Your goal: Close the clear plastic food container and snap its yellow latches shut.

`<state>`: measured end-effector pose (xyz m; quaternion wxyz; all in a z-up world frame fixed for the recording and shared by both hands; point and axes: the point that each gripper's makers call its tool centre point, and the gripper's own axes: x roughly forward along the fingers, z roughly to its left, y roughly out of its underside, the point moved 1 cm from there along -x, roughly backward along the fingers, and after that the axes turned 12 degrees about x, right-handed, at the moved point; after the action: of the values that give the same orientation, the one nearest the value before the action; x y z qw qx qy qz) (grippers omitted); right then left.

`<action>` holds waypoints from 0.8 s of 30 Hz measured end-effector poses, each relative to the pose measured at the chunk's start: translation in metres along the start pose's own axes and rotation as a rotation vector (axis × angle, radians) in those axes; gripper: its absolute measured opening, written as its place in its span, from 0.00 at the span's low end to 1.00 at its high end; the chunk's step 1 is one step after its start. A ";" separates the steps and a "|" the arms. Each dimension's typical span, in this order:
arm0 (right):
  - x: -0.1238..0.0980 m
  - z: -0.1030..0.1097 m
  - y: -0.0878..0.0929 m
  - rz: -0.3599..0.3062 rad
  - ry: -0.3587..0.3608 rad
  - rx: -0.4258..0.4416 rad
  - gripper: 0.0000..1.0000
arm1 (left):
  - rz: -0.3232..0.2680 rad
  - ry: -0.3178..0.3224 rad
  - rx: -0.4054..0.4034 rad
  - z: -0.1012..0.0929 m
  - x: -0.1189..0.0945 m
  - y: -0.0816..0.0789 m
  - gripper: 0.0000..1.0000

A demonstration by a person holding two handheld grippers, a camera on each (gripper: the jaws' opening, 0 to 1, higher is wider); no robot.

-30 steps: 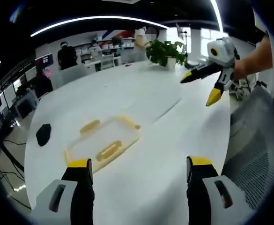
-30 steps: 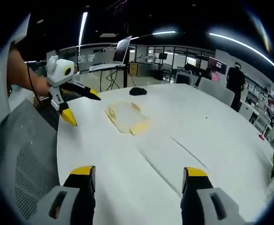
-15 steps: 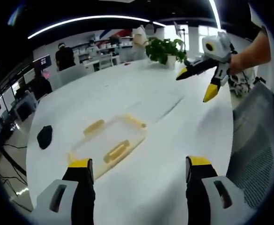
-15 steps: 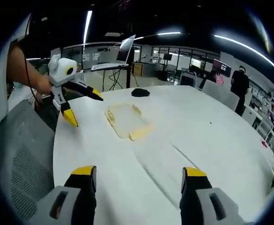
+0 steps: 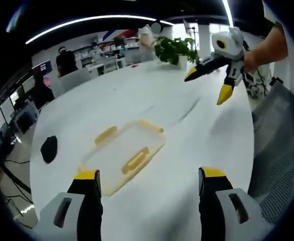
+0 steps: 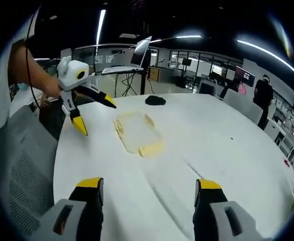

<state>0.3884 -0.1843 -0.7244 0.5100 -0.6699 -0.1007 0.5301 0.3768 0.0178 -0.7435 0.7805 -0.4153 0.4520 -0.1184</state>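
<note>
- The clear plastic food container (image 5: 125,155) lies flat on the white table (image 5: 152,100), its lid seemingly already resting on top, though whether it is seated cannot be told; yellow latches (image 5: 135,160) show along its edges.
- Left of it on the table sits a small black object (image 5: 49,149), well apart.
- The left gripper (image 5: 144,181) hovers above the near table edge, jaws spread wide and empty, the container just ahead between them.
- The right gripper (image 5: 212,83) hangs in the air off to the right, well apart from the container, jaws open and empty.
- To do this step well, I judge: bring both grippers down on opposite sides, steady the lid with one, and press each latch squarely so the container does not skid.
</note>
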 end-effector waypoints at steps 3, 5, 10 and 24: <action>0.004 0.000 -0.004 0.000 -0.005 -0.011 0.74 | 0.004 -0.003 0.004 0.005 0.001 0.002 0.77; 0.006 -0.001 -0.005 0.001 -0.011 -0.017 0.74 | 0.008 -0.001 0.008 0.008 0.001 0.004 0.77; 0.014 0.001 -0.007 0.012 -0.027 -0.034 0.74 | 0.023 0.002 0.024 0.015 0.001 0.011 0.76; 0.034 0.002 -0.018 0.050 -0.082 -0.144 0.73 | 0.049 0.025 0.074 0.030 0.002 0.020 0.75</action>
<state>0.4082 -0.1519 -0.7306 0.4424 -0.6848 -0.1427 0.5612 0.3979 0.0453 -0.7519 0.7922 -0.3733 0.4673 -0.1210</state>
